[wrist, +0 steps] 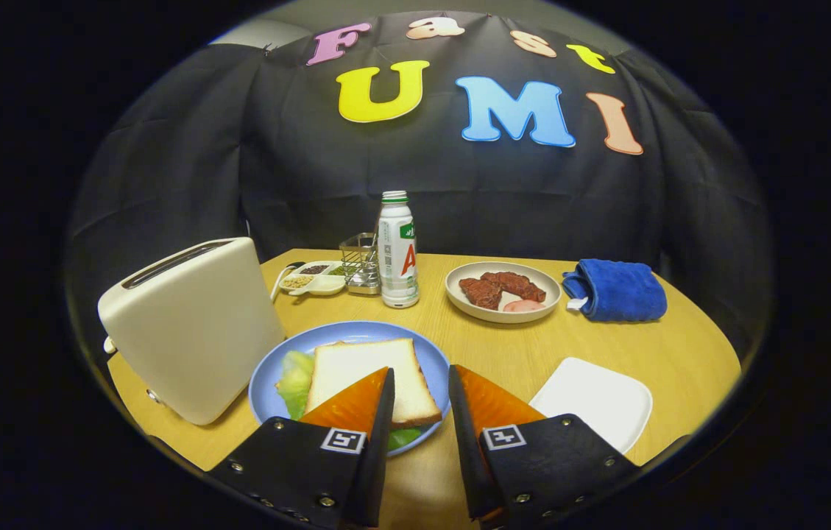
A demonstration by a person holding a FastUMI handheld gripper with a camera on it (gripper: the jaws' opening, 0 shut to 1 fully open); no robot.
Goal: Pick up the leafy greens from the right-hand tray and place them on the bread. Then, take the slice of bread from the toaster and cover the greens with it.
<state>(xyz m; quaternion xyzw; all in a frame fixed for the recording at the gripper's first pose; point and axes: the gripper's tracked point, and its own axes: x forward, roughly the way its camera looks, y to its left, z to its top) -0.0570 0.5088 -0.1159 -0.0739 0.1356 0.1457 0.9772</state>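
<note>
Right now, through the gripper view, your claw (pixel 419 386) is hovering low over the near edge of the table (pixel 606 346), its two fingers standing apart with nothing between them but a strip of bare wood and the rim of the blue plate (pixel 268 375). The left fingertip is overlapping the near corner of the bread slice (pixel 363 368), though you cannot tell whether it is touching. That slice is lying flat on the blue plate just ahead of the fingers, and the leafy greens (pixel 296 379) are peeking out from under it on its left side and again at its near edge. The toaster (pixel 194 324) is standing just beside the plate on the left, its slot facing up. To the right of the fingers a white square tray (pixel 595 401) is sitting bare. Beyond the plate a bottle (pixel 397 250) is standing upright, with a wire rack (pixel 360 261) and a small divided dish (pixel 312 280) to its left, a round plate of meat (pixel 502 291) to its right, and a folded blue towel (pixel 615 289) further right.
</note>
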